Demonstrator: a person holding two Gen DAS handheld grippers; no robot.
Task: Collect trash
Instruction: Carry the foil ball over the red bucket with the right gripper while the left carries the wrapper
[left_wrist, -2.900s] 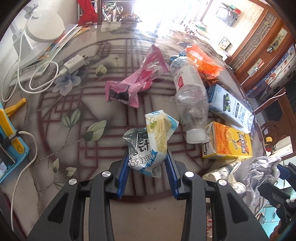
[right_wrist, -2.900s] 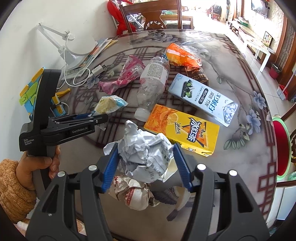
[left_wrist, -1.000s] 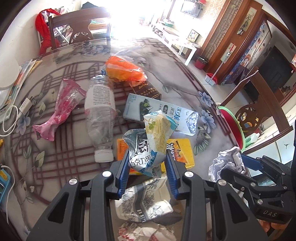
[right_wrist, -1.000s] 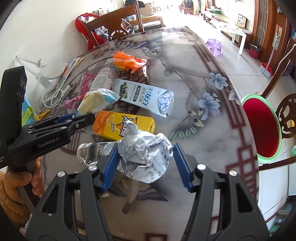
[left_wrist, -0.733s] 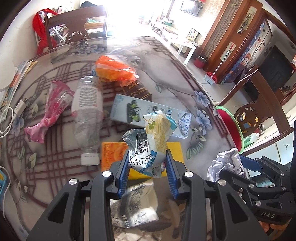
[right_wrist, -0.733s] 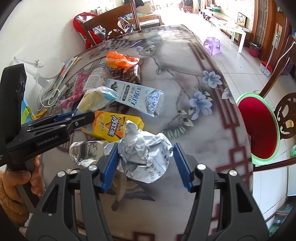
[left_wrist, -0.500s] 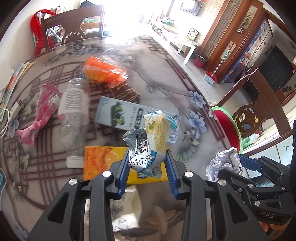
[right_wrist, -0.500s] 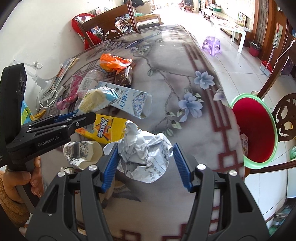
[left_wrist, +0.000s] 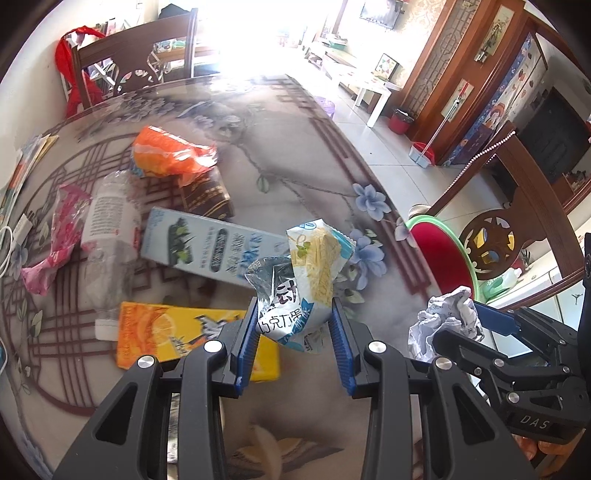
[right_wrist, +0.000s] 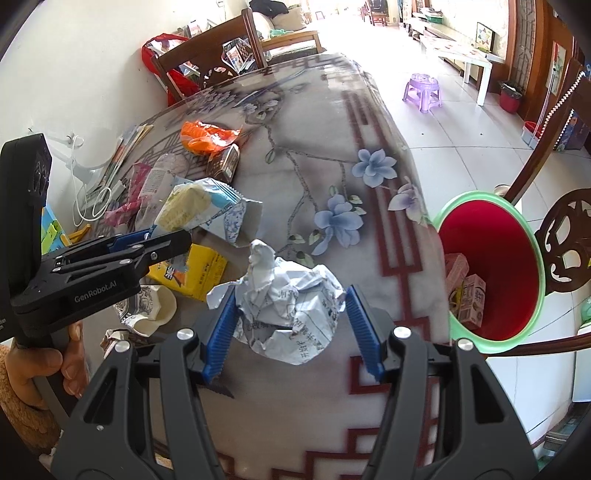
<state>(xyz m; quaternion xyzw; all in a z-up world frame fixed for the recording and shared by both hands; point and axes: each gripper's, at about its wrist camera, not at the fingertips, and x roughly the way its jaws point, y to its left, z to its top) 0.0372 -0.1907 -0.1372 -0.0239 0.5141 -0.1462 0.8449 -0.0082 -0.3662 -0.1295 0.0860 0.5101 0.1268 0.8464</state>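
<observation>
My left gripper is shut on a crinkled blue-and-white snack wrapper and holds it above the table. The right gripper is shut on a ball of crumpled printed paper, also lifted, near the table's right edge. In the right wrist view the left gripper and its wrapper are to the left. A red bin with a green rim stands on the floor just past the table edge, with small cartons inside. The bin also shows at the right of the left wrist view.
On the table lie an orange bag, a clear bottle, a pink wrapper, a blue-white carton, an orange juice carton, a brown box and a crushed paper cup. Wooden chairs flank the bin.
Both grippers have carried their loads sideways across the table toward its right edge. The trash on the table has slid left in view, and the bin's inside has come into sight.
</observation>
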